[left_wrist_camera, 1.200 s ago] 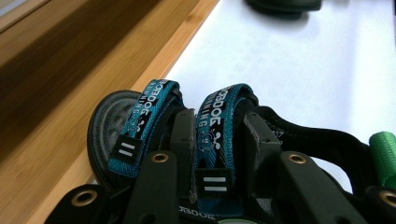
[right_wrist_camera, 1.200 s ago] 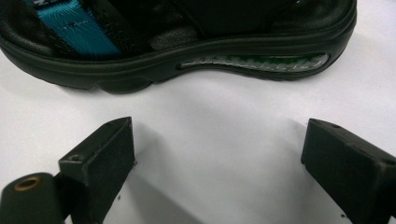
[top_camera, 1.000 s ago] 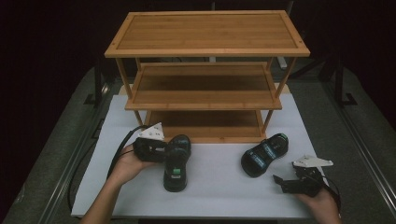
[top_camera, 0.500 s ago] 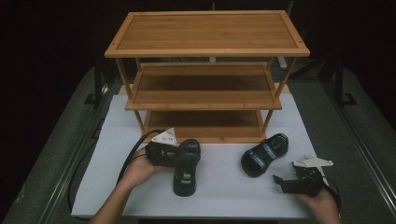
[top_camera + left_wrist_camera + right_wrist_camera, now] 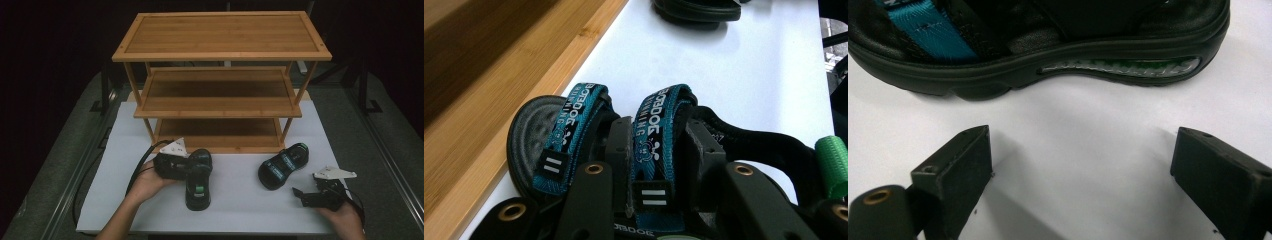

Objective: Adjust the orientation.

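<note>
At the lower right of the high view, the right hand-held gripper (image 5: 300,196) rests on the white bench (image 5: 240,210), its jaws spread wide with nothing between them. Just beyond it lies the right sandal (image 5: 282,165). Left of centre, the left hand-held gripper (image 5: 192,167) pinches a teal strap of the left sandal (image 5: 198,180), which lies near the front edge of the wooden shoe rack (image 5: 220,100).

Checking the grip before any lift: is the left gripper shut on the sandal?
Shut: the left gripper clamps the teal strap of the left sandal.
</note>
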Motion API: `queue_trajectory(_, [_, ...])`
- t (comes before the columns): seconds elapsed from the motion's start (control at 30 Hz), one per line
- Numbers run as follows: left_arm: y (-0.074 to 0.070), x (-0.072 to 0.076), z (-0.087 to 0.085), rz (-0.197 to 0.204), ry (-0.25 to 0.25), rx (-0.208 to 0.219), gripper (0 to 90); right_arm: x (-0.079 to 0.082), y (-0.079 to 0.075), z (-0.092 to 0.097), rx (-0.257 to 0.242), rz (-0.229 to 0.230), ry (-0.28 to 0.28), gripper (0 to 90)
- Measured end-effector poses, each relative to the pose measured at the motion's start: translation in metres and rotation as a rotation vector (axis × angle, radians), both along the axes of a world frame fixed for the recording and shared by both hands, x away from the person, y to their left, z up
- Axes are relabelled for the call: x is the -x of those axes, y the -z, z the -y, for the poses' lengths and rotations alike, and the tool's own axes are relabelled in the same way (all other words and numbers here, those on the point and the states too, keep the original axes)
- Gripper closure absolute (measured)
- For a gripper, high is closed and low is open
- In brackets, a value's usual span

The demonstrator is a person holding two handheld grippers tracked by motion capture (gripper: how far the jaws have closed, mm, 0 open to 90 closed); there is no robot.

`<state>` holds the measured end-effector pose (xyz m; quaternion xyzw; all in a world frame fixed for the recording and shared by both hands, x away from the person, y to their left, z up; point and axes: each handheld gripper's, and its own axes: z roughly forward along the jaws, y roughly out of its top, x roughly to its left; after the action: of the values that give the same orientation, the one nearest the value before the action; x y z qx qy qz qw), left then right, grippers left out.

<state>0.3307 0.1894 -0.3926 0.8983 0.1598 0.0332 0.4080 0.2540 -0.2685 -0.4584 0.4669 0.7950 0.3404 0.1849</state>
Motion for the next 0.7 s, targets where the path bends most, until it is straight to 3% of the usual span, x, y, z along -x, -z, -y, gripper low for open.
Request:
queue_trajectory(0.1, [-0.002, 0.001, 0.000, -0.001, -0.001, 0.012, 65.2, 0.000, 0.000, 0.000, 0.000, 0.000, 0.000, 8.9])
queue_trajectory(0.17, [-0.006, 0.001, -0.003, 0.001, -0.021, 0.028, 47.2, 0.000, 0.000, 0.000, 0.000, 0.000, 0.000, 8.9])
queue_trajectory(0.2, [-0.011, 0.002, -0.010, 0.004, -0.036, 0.052, 44.1, 0.000, 0.000, 0.000, 0.000, 0.000, 0.000, 8.9])
queue_trajectory(0.3, [-0.017, 0.005, -0.020, 0.008, -0.061, 0.066, 37.1, 0.000, 0.000, 0.000, 0.000, 0.000, 0.000, 8.9])
queue_trajectory(0.47, [-0.018, 0.010, -0.033, 0.016, -0.104, 0.050, 28.8, 0.000, 0.000, 0.000, 0.002, 0.002, 0.000, 8.9])
queue_trajectory(0.7, [-0.005, 0.023, -0.060, 0.013, -0.192, 0.010, 18.6, 0.000, 0.000, -0.001, 0.004, 0.000, 0.001, 8.9])
